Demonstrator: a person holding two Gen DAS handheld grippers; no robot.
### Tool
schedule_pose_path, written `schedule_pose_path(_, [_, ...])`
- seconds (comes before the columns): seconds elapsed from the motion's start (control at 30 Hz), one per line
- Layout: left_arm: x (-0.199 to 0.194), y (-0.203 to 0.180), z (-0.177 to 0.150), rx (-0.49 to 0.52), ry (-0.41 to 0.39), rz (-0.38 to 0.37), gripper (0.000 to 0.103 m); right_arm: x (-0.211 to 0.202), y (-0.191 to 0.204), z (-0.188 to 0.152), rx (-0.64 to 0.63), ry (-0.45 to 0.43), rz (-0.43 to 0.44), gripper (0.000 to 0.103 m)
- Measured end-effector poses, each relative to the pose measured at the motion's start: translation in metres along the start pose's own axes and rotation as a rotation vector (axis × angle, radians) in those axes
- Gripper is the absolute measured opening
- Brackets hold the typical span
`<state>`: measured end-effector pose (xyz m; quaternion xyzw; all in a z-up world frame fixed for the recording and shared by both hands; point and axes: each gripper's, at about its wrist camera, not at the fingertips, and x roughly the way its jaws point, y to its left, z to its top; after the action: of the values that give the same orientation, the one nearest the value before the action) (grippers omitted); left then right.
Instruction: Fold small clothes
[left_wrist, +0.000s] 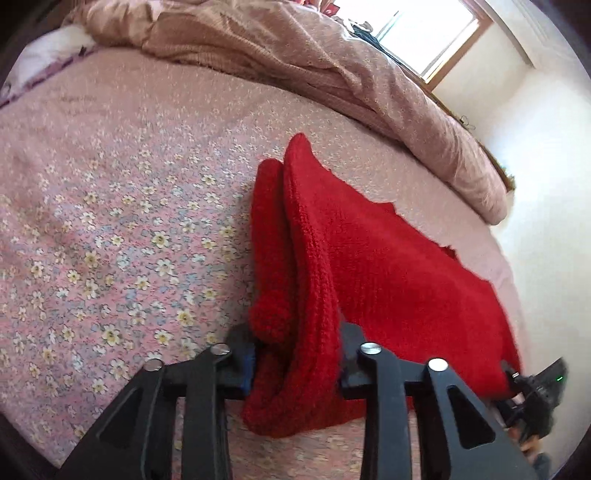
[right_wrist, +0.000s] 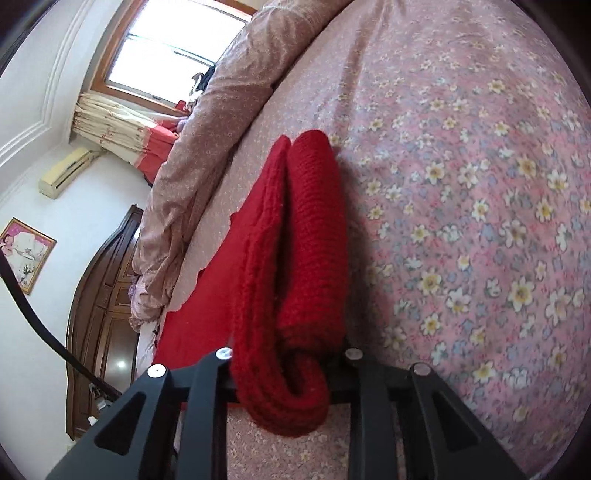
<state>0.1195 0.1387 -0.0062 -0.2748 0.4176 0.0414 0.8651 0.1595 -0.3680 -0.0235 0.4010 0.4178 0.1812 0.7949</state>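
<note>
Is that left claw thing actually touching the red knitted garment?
Touching. In the left wrist view the left gripper has its jaws closed on a bunched fold of the red knitted garment, fabric pressed against both fingers.

the left gripper (left_wrist: 295, 363) is clamped on a bunched edge of a red knitted garment (left_wrist: 388, 258), with a thick roll of it hanging below the fingers. a small red pompom (left_wrist: 267, 317) sits just beside the left finger. the garment stretches away to the right over a pink flowered bedsheet (left_wrist: 110, 221). a rumpled pink quilt (left_wrist: 332, 66) lies along the far side, under a bright window (left_wrist: 432, 33). the right gripper (left_wrist: 535, 387) shows at the lower right edge, touching the garment's far corner.
</note>
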Motion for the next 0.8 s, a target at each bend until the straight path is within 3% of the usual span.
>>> schedule_pose_path(0.13, [-0.016, 0.013, -0.015, 0.019, -0.034, 0.046, 0.037, 0.003, -0.002, 0.006, 0.010, 0.006, -0.002, 0.028])
schedule_pose_path(0.23, [-0.047, 0.018, -0.018, -0.016, -0.058, 0.031, 0.037, 0.003, -0.002, 0.007, 0.016, 0.006, -0.002, 0.029])
schedule_pose_path(0.33, [-0.074, 0.005, -0.019, 0.064, -0.131, 0.089, 0.037, 0.006, -0.007, 0.007, 0.067, 0.015, 0.009, 0.031])
schedule_pose_path(0.4, [-0.082, -0.015, -0.014, 0.119, -0.131, 0.078, 0.035, 0.007, -0.009, 0.008, 0.092, 0.023, 0.000, 0.032])
schedule_pose_path(0.47, [-0.079, -0.042, -0.009, 0.167, -0.122, 0.064, 0.025, 0.006, -0.008, 0.008, 0.094, 0.025, -0.016, 0.032])
schedule_pose_path(0.63, [-0.040, -0.123, 0.004, 0.266, -0.077, 0.012, 0.004, 0.009, -0.004, 0.006, 0.120, 0.025, -0.025, 0.033])
schedule_pose_path(0.8, [0.009, -0.193, -0.007, 0.375, 0.003, 0.014, 0.001, 0.014, -0.007, 0.009, 0.132, 0.036, -0.009, 0.033])
